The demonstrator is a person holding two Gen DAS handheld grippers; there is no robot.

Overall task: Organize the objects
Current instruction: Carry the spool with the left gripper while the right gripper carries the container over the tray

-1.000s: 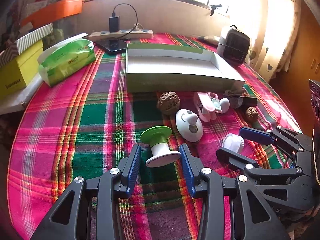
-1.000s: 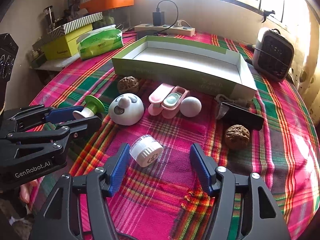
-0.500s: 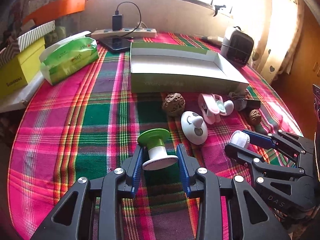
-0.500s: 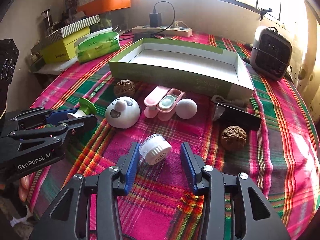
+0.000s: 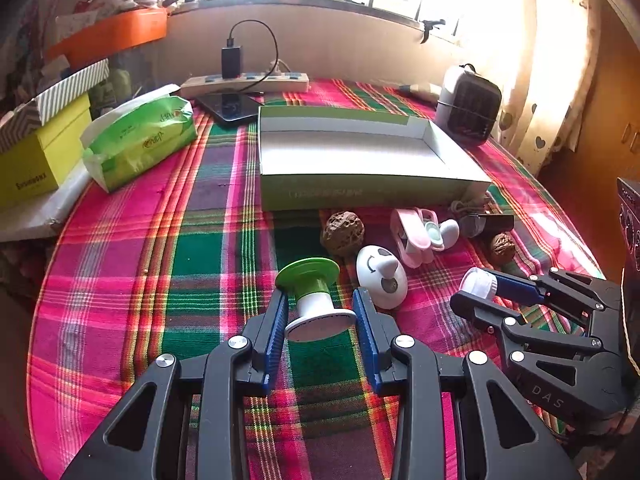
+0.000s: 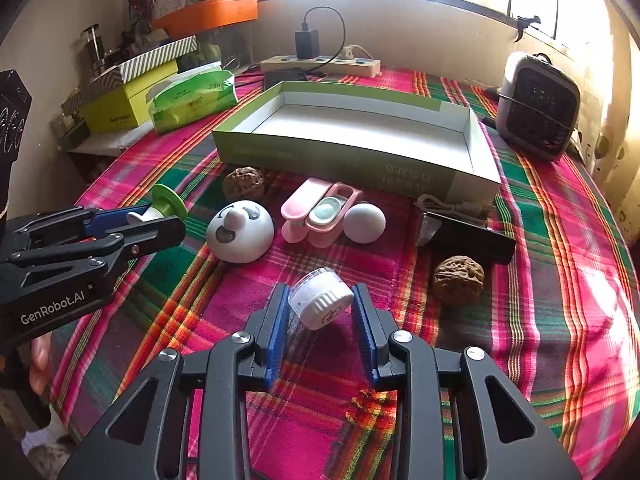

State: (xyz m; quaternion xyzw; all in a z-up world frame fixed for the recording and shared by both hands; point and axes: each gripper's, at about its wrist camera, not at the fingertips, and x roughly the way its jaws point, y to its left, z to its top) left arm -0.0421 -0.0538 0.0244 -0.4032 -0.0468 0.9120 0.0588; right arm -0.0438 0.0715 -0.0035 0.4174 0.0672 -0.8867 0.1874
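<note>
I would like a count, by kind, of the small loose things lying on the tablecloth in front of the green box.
Walnuts: 2
Green-and-white spool: 1
Small white jar: 1
White dome with a face: 1
Pink case: 1
White egg-shaped thing: 1
Black device with cord: 1
Total: 8

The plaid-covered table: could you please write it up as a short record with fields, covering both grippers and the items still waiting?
surface: table under plaid cloth
left gripper: jaws clamped on the green-and-white spool
right gripper: jaws closing around the small white jar, pads at its sides
destination: shallow green box, nothing inside
loose items: white dome toy, pink case, two walnuts
</note>
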